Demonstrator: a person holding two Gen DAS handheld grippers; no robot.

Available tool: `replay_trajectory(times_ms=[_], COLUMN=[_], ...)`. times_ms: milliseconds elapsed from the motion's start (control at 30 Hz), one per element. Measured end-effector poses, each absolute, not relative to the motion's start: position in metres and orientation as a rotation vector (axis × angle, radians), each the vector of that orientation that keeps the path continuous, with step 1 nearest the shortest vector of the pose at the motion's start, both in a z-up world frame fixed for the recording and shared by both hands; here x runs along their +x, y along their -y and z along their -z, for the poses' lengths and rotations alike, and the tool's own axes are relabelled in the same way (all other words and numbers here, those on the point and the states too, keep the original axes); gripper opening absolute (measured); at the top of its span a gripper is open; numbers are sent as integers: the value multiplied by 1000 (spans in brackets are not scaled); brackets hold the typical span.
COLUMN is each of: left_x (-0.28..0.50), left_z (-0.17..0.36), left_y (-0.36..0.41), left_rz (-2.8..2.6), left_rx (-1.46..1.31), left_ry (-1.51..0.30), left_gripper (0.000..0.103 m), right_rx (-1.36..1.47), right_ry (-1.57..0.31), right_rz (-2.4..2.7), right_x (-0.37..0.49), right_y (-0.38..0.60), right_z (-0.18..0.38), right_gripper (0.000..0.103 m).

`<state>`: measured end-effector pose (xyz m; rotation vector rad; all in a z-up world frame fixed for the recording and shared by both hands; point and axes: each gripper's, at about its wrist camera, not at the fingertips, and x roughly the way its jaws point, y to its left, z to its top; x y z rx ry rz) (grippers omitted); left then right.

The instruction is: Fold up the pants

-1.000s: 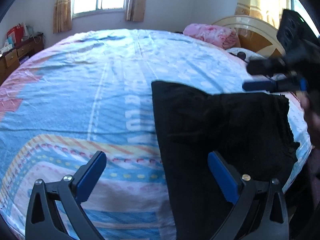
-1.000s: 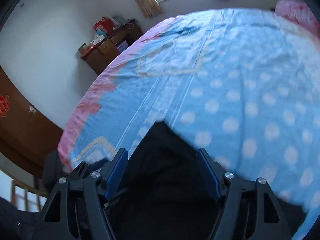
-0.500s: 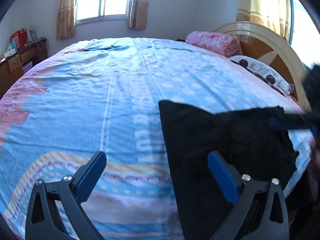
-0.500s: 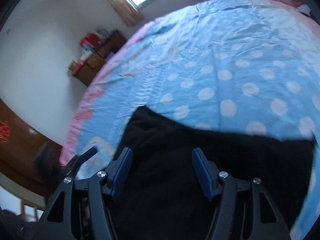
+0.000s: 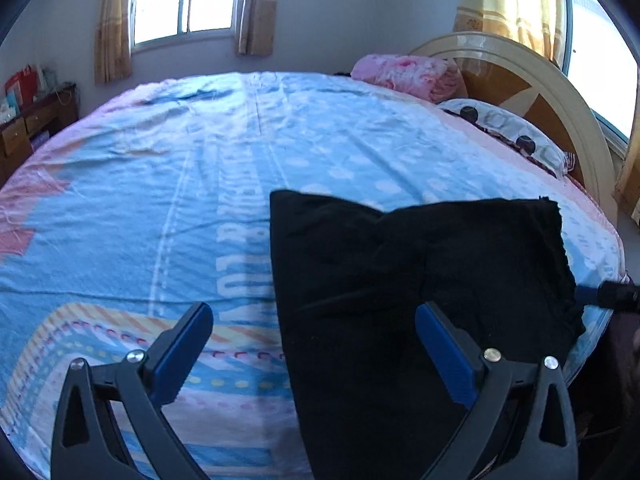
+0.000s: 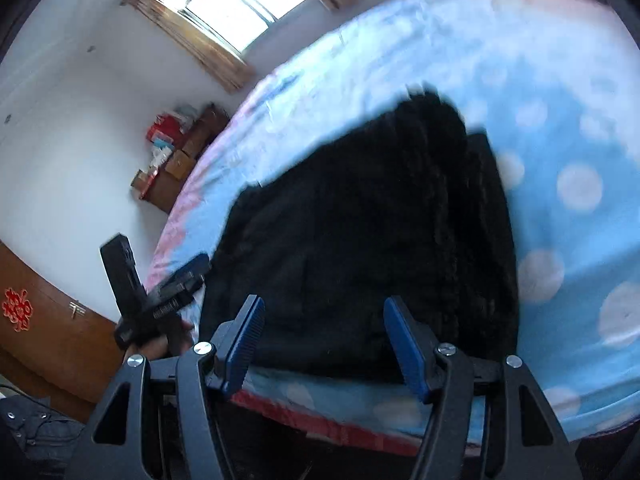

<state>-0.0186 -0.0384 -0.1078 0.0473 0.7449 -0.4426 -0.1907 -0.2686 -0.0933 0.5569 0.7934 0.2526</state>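
Observation:
The black pants (image 5: pixel 420 264) lie folded in a broad flat bundle on the blue patterned bed sheet (image 5: pixel 160 200), near the bed's right edge. My left gripper (image 5: pixel 312 316) hovers open above the sheet, its right finger over the pants' left part and its left finger over bare sheet. In the right wrist view the pants (image 6: pixel 360 220) fill the middle, and my right gripper (image 6: pixel 325 304) stands open at the bed's edge with nothing pressed between its pads. The right gripper's tip (image 5: pixel 604 296) shows beside the pants' right edge. The left gripper (image 6: pixel 176 280) appears at the far side.
A pink blanket (image 5: pixel 408 76) and a patterned pillow (image 5: pixel 504 128) lie by the curved headboard (image 5: pixel 560 108). A wooden dresser (image 5: pixel 24 132) with boxes stands beyond the bed's left side. The red-trimmed bed edge (image 6: pixel 320 412) runs just under the right gripper.
The right gripper has pulled back across the pants to the bed's edge and rolled, and its jaws have narrowed a little. The left gripper has hardly moved. The pants lie still.

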Motion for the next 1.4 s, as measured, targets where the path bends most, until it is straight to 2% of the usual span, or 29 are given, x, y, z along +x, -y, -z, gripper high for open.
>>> replay_trajectory(times_ms=[200,300,400,867,1033,1167,1400], left_x=[-8,-4,-2,-2,-7,-9,-21], left_z=[117,123,128,136,137,138,130], left_y=[58,63,64,62,59,59,47], left_rz=[448,447,441,428,428,427,414], left_rx=[103,117,118,82,78,84,62], left_ry=[-783,-824,-839,-878,-874,-861,-876], left_gripper=[103,103,103,103,103,103,103], right_rx=[475,546,609,313,360,362,254], right_ry=[-814,-860,-822,-675,-795,-814,-834], right_rz=[-151,-36,-77,-80,-174,-178,-150], right_x=[-165,-162,-168,-148,-127,-126,-134], right_y=[273,301,310,244,233,236,225], right_z=[99,122,123,57,89,110,106], right_gripper=[64,64,64,64,64,64,64])
